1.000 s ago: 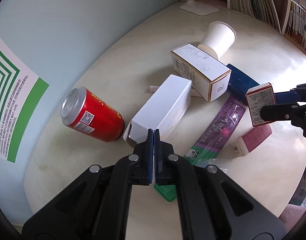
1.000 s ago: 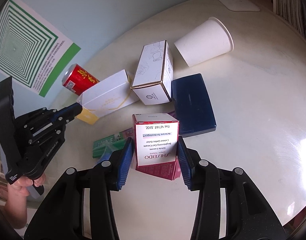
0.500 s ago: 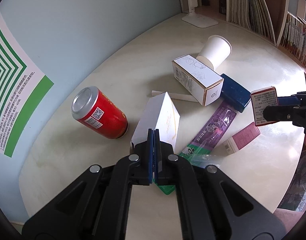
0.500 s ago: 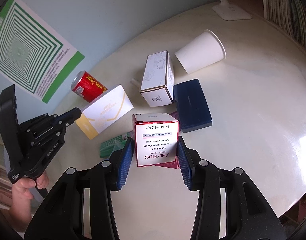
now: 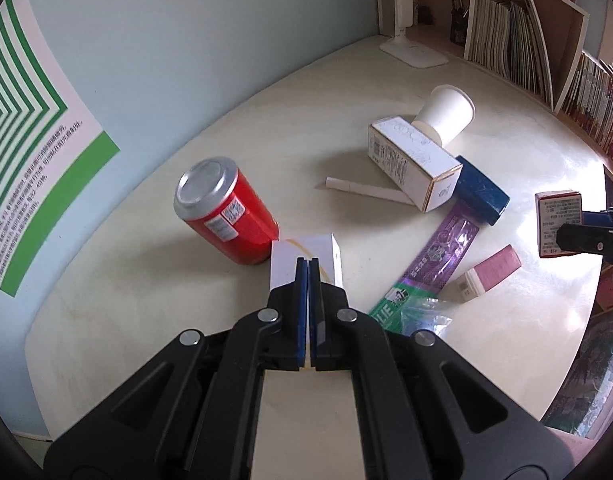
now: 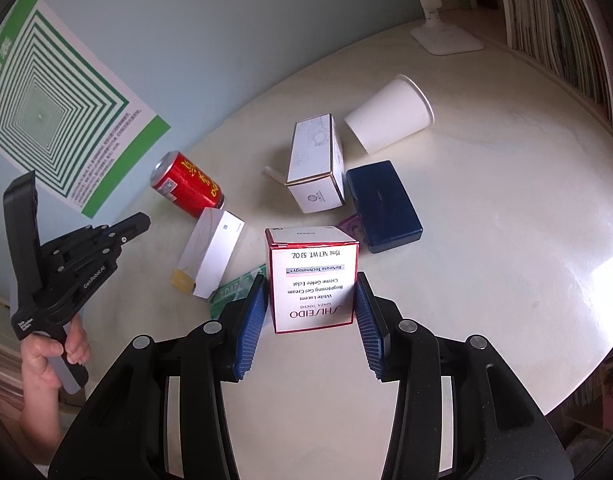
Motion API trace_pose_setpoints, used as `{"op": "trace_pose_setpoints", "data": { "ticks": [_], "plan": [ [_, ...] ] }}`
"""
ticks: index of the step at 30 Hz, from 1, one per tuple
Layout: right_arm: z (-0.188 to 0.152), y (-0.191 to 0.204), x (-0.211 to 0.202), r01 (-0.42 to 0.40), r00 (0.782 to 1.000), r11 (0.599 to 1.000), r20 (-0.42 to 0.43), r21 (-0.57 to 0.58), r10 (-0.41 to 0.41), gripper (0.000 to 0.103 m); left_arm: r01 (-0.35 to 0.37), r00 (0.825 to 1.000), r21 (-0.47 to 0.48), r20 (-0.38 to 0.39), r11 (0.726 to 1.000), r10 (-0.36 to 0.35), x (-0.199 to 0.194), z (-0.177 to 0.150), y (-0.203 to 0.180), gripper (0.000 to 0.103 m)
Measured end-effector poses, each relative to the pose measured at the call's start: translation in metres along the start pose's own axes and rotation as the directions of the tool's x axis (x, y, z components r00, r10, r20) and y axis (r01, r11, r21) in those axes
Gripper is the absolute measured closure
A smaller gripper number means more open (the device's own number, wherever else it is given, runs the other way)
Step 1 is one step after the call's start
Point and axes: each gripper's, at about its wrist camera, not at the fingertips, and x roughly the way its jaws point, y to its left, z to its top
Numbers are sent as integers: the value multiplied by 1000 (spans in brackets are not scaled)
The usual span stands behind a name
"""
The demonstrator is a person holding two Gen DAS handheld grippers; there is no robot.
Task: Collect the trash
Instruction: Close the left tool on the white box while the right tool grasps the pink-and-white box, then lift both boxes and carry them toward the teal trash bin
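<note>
Right wrist view: you are holding the first piece of trash off the table [image 6: 506, 240].
Your right gripper [image 6: 310, 320] is clamping the red-and-white cream box [image 6: 312, 280] in the air. Your left gripper [image 6: 140, 222] is pinched closed and empty, just beside the white box [image 6: 212, 254]. The can [image 6: 186, 188], paper cup [image 6: 390, 118], printed carton [image 6: 314, 164] and navy case [image 6: 384, 204] are still waiting, and no bin is showing. The left wrist view is adding a purple wrapper [image 5: 442, 256], a pink box [image 5: 490, 276] and a white stick [image 5: 362, 190], which are mostly hidden here.
</note>
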Motion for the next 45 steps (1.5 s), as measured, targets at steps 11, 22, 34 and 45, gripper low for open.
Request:
{"op": "trace_pose_setpoints", "data": {
  "ticks": [11, 22, 34, 45],
  "plan": [
    [3, -6, 32, 21, 998, 1000, -52, -1, -21, 58, -8, 996, -52, -91, 999, 3, 41, -18, 10, 70],
    [11, -16, 65, 52, 994, 999, -95, -14, -53, 33, -17, 984, -46, -176, 999, 8, 87, -7, 0, 28],
    [20, 5, 93, 71, 990, 991, -114, -111, -83, 59, 1, 976, -67, -216, 998, -16, 106, -9, 4, 45],
    [31, 1, 55, 41, 999, 997, -29, -71, -43, 59, 8, 988, -57, -152, 998, -17, 75, -3, 8, 46]
  ]
}}
